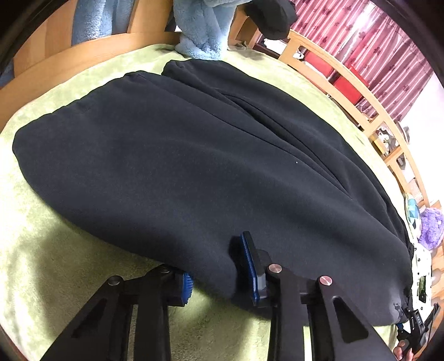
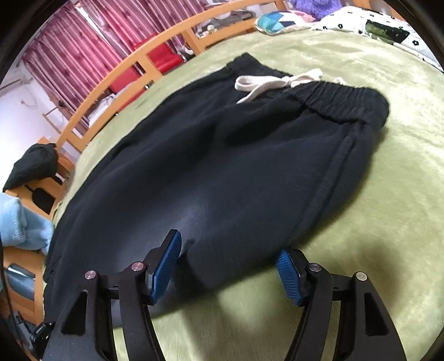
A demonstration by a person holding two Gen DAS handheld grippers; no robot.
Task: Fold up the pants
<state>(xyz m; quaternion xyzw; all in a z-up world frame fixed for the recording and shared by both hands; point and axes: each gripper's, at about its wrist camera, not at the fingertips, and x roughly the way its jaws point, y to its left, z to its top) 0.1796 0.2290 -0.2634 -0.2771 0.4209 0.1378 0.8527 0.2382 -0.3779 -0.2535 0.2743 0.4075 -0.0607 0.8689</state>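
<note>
A bed covered with a soft pale-green fleece blanket [image 2: 360, 194] carries everything, with a light wooden slatted bed rail [image 2: 116, 72] along its far side and dark-red striped curtains [image 2: 69, 47] behind that.

The left gripper [image 1: 219, 273] has its blue-padded jaws drawn in narrow on a bunched fold at the near edge of the black fleece jogger pants [image 1: 180, 155]; the cloth bulges up between the pads, and one pad lies partly under the fabric. The right gripper [image 2: 229, 266] has its jaws standing wide, one on each side of the near edge of the pants, whose cloth reaches into the gap; the pads do not press on it.

Beyond the left jaws the pants lie spread flat over the blanket, thick and matte, with long seam folds running away towards two rounded leg ends. Beyond the right jaws the cloth runs out to a gathered elastic waistband [image 2: 338, 97] with a cream drawstring [image 2: 266, 83] tied in a loose bow.

Far past the left jaws a light-blue fluffy garment [image 1: 202, 27] hangs at the bed's end. Far past the right jaws lies a white pillow with black flowers [image 2: 360, 19].
</note>
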